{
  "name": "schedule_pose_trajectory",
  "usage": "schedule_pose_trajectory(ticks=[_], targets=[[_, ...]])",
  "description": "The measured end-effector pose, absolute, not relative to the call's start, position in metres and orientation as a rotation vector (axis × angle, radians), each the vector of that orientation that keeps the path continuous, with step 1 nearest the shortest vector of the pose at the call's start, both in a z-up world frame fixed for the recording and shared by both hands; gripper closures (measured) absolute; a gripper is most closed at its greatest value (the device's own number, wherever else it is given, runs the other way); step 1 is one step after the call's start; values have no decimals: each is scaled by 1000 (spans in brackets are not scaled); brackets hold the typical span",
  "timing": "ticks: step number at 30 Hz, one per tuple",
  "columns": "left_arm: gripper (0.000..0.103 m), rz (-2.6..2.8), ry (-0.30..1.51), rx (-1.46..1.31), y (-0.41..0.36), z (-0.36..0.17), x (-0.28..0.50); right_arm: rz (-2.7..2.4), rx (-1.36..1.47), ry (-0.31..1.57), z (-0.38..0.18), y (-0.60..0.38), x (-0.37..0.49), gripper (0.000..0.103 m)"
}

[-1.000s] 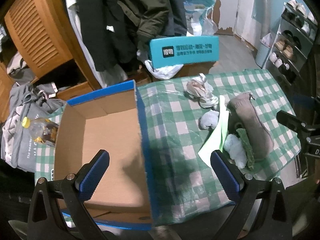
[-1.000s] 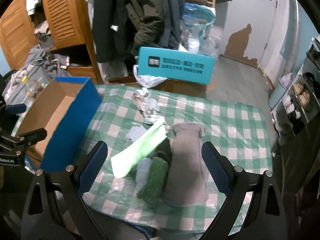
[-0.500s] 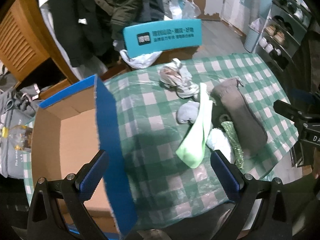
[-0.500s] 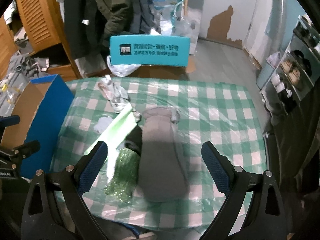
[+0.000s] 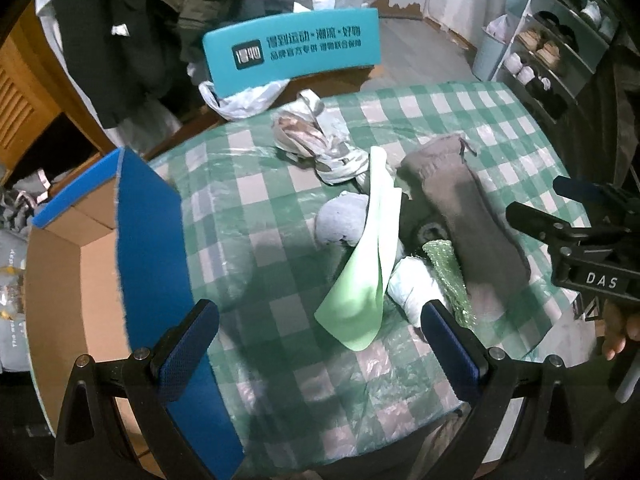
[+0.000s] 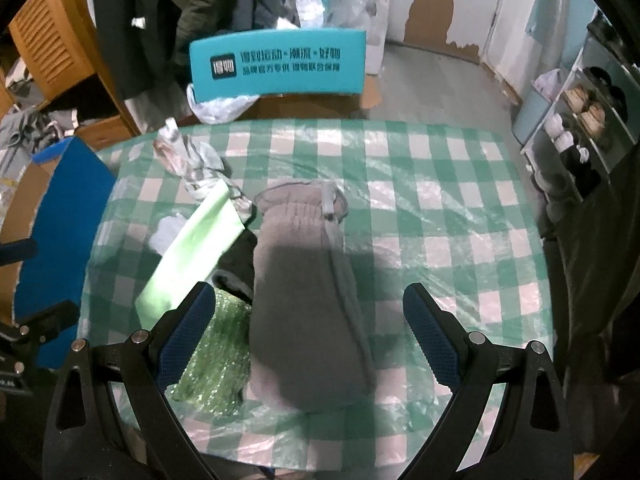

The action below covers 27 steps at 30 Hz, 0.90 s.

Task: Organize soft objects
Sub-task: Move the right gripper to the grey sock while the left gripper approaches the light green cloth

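Over the last second I have swung both grippers off the box and in over the pile, so nothing is picked yet and I judge the first grasp is next.

In the right wrist view, my right gripper (image 6: 306,336) has its fingers spread wide and empty, now straddling the long grey fleece pouch (image 6: 308,280), which lies flat on the green-and-white checked desk (image 6: 440,200). Just left of it sit the green bubble-wrap roll (image 6: 212,364) and the pale green foam sheet (image 6: 192,252).

In the left wrist view, my left gripper (image 5: 320,350) is likewise wide open and holds nothing; the foam sheet's near end now lies between its fingers. The blue-edged cardboard box (image 5: 152,248) has slid to the left edge, apparently empty where I can see in.

This view alone shows the white wadded cloth (image 5: 412,284) and the grey balled sock (image 5: 340,220), half hidden from the right camera. Farther back lies the crumpled patterned cloth (image 5: 312,136), then the teal printed carton (image 5: 292,50).
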<state>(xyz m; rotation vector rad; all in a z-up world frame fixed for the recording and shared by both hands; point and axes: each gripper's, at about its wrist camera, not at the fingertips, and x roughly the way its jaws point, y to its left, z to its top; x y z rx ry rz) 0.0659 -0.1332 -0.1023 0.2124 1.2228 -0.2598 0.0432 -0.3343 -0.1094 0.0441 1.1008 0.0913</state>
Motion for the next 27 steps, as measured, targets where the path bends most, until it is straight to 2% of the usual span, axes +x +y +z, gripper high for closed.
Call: schedule_pose_trajectory(ticks=[27], targets=[[1,-273,1385,173,-150,-177,99,91,-34,1273,-188,-322,68,11]])
